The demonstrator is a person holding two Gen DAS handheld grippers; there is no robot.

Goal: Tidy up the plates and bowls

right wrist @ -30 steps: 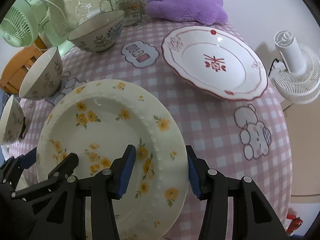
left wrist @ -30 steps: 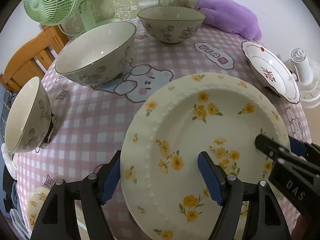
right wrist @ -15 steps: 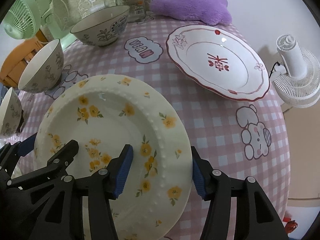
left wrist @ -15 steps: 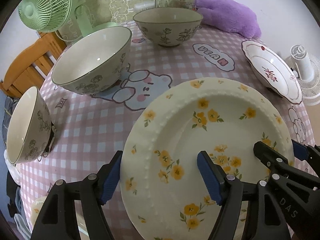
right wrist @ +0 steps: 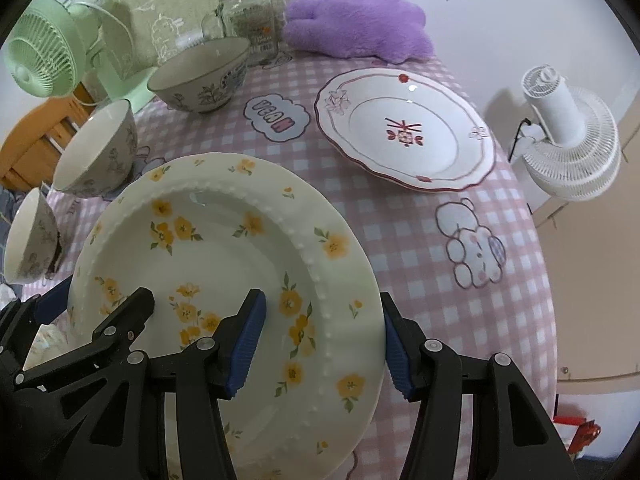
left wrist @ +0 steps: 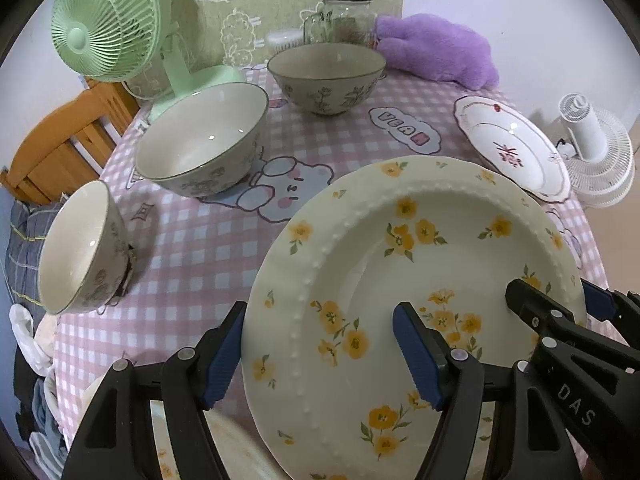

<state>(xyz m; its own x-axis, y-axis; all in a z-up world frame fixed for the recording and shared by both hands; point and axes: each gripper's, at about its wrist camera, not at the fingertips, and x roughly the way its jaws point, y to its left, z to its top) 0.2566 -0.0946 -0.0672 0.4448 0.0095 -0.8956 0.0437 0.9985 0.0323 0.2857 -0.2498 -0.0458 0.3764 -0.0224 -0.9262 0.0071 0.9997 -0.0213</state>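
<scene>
A cream plate with yellow flowers is held above the table by both grippers. My left gripper is shut on its left rim. My right gripper is shut on its right rim; it also shows in the left wrist view. A white plate with red trim lies at the right. Three floral bowls stand on the left: a far one, a middle one and a near one, which tilts on its side.
A green fan, a glass jar and a purple plush stand at the table's back. A white fan is off the right edge. A wooden chair is at the left. Another plate shows below the held one.
Both grippers have lifted the yellow-flowered plate up and drawn it back, so the table and bowls look farther off. Another plate now shows beneath it.
</scene>
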